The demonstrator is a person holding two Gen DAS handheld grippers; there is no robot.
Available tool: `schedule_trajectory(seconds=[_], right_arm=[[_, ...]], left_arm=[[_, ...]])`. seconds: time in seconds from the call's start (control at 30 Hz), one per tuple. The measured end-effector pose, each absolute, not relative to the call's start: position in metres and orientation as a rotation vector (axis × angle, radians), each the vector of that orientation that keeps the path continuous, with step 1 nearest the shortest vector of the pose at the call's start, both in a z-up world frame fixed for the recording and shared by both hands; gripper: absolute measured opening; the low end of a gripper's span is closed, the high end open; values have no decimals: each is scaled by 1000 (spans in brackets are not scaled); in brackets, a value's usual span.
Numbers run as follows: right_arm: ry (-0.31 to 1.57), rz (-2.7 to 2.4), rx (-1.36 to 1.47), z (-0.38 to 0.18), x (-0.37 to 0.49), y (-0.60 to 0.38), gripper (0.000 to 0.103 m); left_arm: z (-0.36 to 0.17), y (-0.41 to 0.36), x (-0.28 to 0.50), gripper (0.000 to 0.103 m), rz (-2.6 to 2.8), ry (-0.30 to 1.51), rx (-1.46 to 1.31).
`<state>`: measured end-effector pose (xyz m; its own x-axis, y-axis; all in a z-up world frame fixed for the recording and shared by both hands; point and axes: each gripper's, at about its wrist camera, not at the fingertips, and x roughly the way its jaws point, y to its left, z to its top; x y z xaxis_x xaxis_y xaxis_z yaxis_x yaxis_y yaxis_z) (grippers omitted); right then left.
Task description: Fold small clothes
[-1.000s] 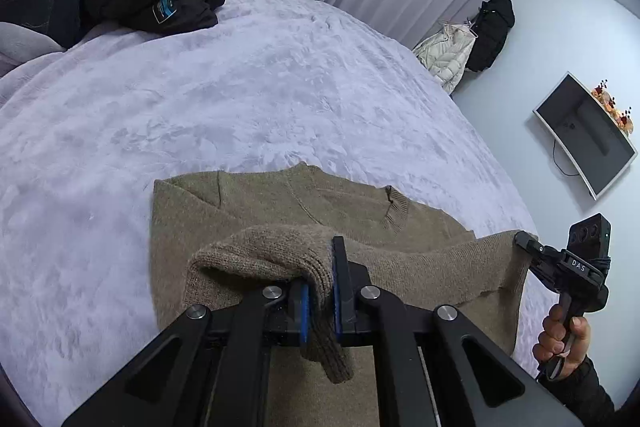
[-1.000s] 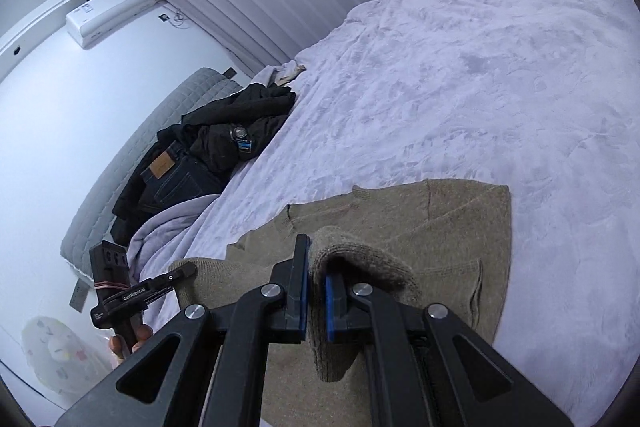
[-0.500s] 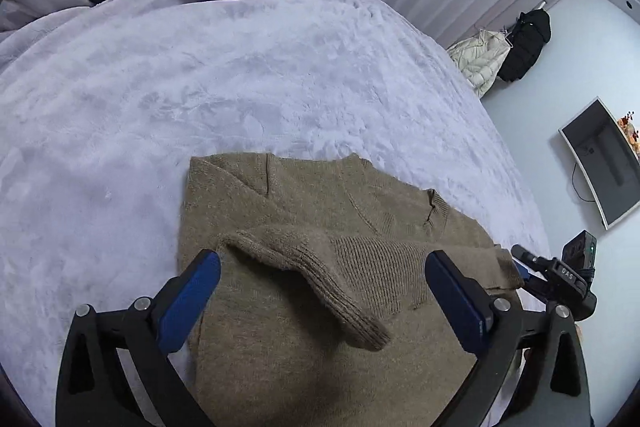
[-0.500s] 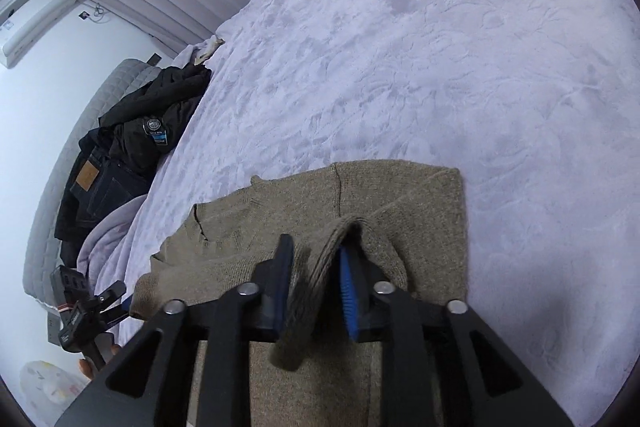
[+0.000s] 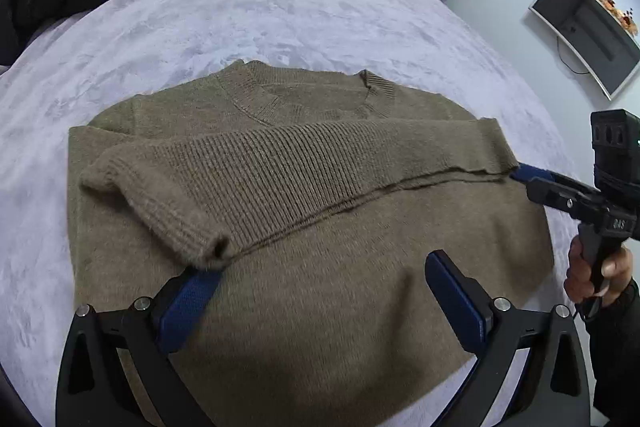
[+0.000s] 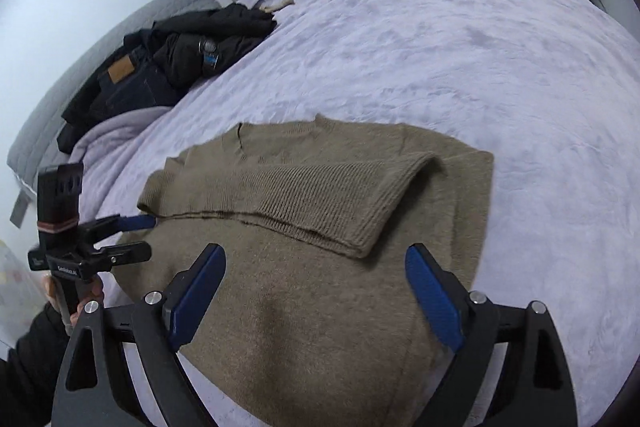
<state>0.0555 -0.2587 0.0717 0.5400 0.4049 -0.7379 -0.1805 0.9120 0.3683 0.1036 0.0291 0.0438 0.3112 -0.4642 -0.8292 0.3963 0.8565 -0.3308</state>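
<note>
Lying flat on the bed [image 5: 280, 7], olive sweater [image 5: 320, 287] with both sleeves [image 5: 280, 179] folded across. Left claw [image 5: 324, 291] spread wide, gripped nothing. Right claw [image 6: 316, 287] likewise released.

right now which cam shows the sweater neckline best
The left wrist view: the ribbed neckline of the sweater faces the camera, both sides visible. The right wrist view shows it smaller, at an oblique angle, its shape harder to read.

Brown sweater [image 5: 320, 247] on bed [image 5: 280, 15], sleeves folded across, left claw [image 5: 326, 301] spread wide, apparently empty
</note>
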Motion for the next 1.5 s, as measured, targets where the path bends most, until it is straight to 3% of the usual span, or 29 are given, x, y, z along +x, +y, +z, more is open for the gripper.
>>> schedule_trajectory(seconds=[0.07, 0.13, 0.17, 0.2, 0.23, 0.37, 0.43, 0.47, 0.5, 0.7, 0.97, 1.03, 1.13, 1.3, 1.37, 1.5], right_arm=[[984, 378, 283, 61, 73, -250, 89], [1007, 350, 271, 54, 90, -246, 73], [1032, 313, 272, 48, 99, -248, 51], [1051, 302, 307, 44, 107, -252, 36], [1046, 306, 367, 43, 113, -259, 34], [926, 312, 546, 53, 130, -282, 34], [912, 286, 630, 53, 144, -289, 48], [909, 268, 663, 51, 150, -293, 70], [910, 241, 675, 50, 153, -296, 81], [876, 203, 574, 60, 138, -292, 81], [1027, 205, 17, 48, 135, -207, 81], [1066, 102, -74, 31, 137, -212, 81], [1059, 49, 24, 40, 128, -235, 81], [934, 107, -3, 77, 67, -206, 82], [927, 127, -62, 72, 48, -182, 83], [999, 100, -165, 31, 37, -162, 82]], left_arm=[[43, 32, 122, 102, -541, 1134, -115], [41, 41, 142, 102, -500, 1152, -177], [40, 47, 153, 102, -476, 1161, -221], [40, 52, 161, 102, -460, 1154, -264], [41, 58, 168, 102, -449, 1141, -311], [41, 83, 194, 102, -406, 1099, -510], [41, 89, 203, 102, -385, 1089, -548], [42, 92, 205, 102, -372, 1085, -557], [44, 95, 205, 102, -359, 1084, -559], [62, 88, 182, 102, -329, 1032, -370], [28, 23, 165, 102, -209, 1089, 122], [20, 44, 169, 102, -201, 1125, 56], [44, 67, 156, 102, -160, 1086, -53], [71, 30, 80, 102, -310, 975, 42], [61, 10, 55, 102, -311, 942, 158], [21, 22, 52, 103, -273, 1077, 140]])
